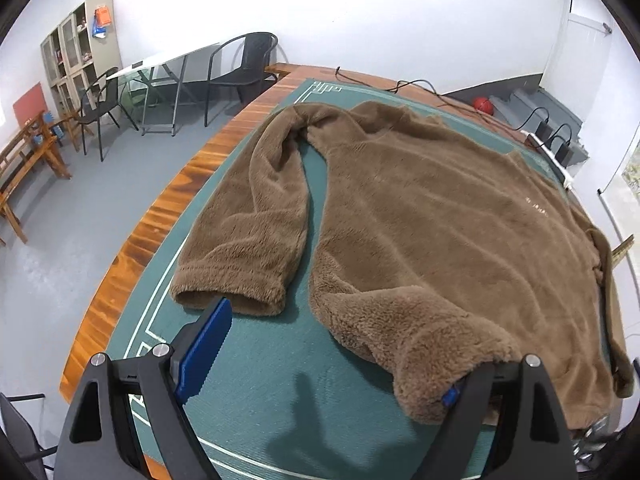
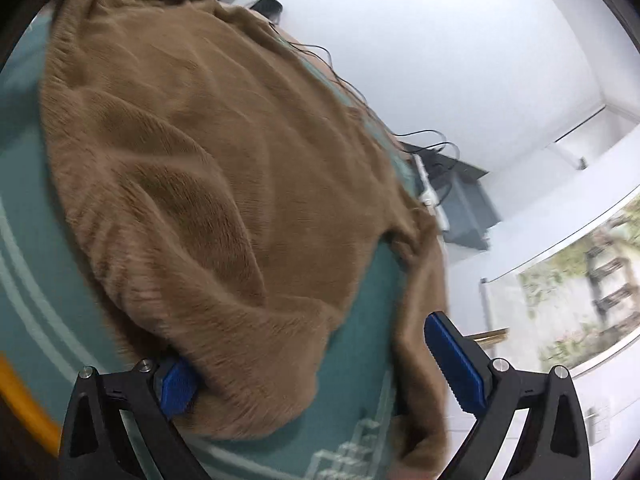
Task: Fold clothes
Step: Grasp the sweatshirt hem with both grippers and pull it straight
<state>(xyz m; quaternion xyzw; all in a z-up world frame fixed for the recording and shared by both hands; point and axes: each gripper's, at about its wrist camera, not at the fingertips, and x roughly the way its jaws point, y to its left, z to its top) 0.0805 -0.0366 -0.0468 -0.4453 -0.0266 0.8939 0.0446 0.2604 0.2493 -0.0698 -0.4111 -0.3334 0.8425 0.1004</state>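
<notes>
both grippers (image 1: 324, 356) (image 2: 316, 364) are gaping wide at the brown fleece top's (image 1: 420, 200) hem (image 1: 400, 320), needing 2 level, even bites.

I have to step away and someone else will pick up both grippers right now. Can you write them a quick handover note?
Left gripper: open, jaws wide; the sweater's hem corner is bunched up against its right finger, not clamped.
Right gripper: open, the other hem corner lying against its left finger. This view is blurred.
Brown fleece sweater: spread on the green mat on the wooden table. One sleeve lies flat alongside the body; the other sleeve trails off at the mat's edge.
Done: laid out, roughly flat.
Left: no fold yet. Probably grip both hem corners, then fold sleeves and body.
</notes>
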